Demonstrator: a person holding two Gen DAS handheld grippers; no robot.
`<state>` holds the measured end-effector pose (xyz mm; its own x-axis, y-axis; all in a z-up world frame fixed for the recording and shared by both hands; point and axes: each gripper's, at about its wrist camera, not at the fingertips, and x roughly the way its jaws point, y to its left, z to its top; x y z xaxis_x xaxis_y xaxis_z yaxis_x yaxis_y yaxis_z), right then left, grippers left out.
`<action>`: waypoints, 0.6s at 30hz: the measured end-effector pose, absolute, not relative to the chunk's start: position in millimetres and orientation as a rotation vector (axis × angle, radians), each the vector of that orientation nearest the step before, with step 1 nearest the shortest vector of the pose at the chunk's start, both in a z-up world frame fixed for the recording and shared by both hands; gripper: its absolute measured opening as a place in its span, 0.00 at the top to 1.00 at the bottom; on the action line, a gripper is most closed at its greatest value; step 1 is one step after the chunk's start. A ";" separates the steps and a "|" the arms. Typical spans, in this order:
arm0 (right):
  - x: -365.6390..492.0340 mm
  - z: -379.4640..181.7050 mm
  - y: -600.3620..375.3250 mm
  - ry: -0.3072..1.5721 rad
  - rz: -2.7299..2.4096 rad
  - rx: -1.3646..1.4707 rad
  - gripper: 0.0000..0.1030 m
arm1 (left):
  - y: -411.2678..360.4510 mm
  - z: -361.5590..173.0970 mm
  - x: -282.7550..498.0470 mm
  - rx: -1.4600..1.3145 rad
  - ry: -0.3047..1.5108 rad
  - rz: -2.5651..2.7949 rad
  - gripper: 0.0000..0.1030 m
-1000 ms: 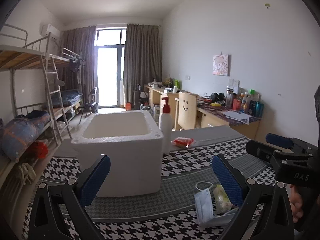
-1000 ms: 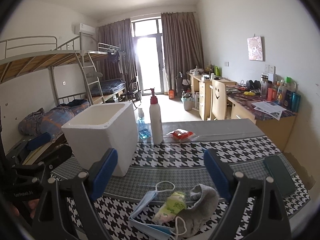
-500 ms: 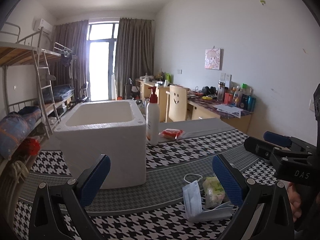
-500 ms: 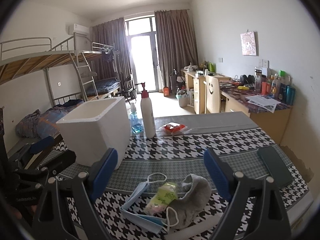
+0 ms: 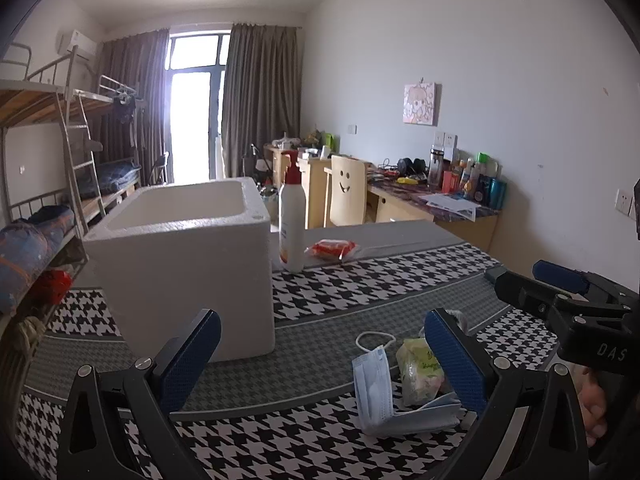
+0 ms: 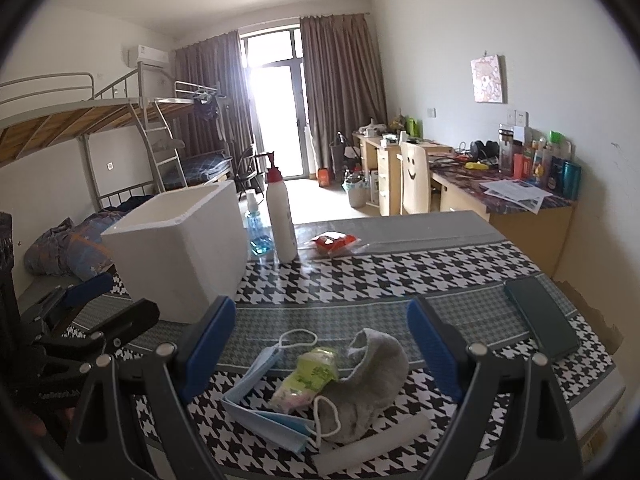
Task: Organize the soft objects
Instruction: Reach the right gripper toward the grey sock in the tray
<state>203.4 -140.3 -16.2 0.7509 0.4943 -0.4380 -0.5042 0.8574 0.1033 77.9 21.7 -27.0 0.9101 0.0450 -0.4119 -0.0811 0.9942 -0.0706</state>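
Both grippers have been brought lower and nearer to the table over the last second, and the pile of soft things now sits larger and closer in both views. The left gripper is held with its blue-padded jaws spread wide, nothing between them; the right gripper is likewise spread, with the pile framed in its gap but not touched.

At the near edge of the black-and-white houndstooth-covered table, 3 soft things are heaped together: a pale blue pleated face mask, a green-and-white plastic tissue packet lying on it, and a crumpled grey sock against the packet's right side. A white foam strip lies just in front of them.

The open white foam box stands toward the table's left side, well apart from the pile. Beside it a white pump bottle with a red top is seen, with a red snack packet near the far edge and a dark phone near the right edge.

The approach is judged to be under way; no item has been gripped yet, so the sorting into the box remains wholly ahead.
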 end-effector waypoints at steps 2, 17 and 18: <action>204.6 -17.7 -141.7 0.477 0.539 -0.020 0.12 | 19.6 -30.0 80.2 -0.088 0.433 0.060 0.01; 215.1 -35.5 -155.9 0.528 0.503 -0.010 0.12 | 8.4 -50.6 94.3 -0.080 0.509 0.022 0.01; 215.8 -36.9 -156.3 0.532 0.500 -0.012 0.12 | 7.8 -51.6 95.2 -0.080 0.514 0.019 0.01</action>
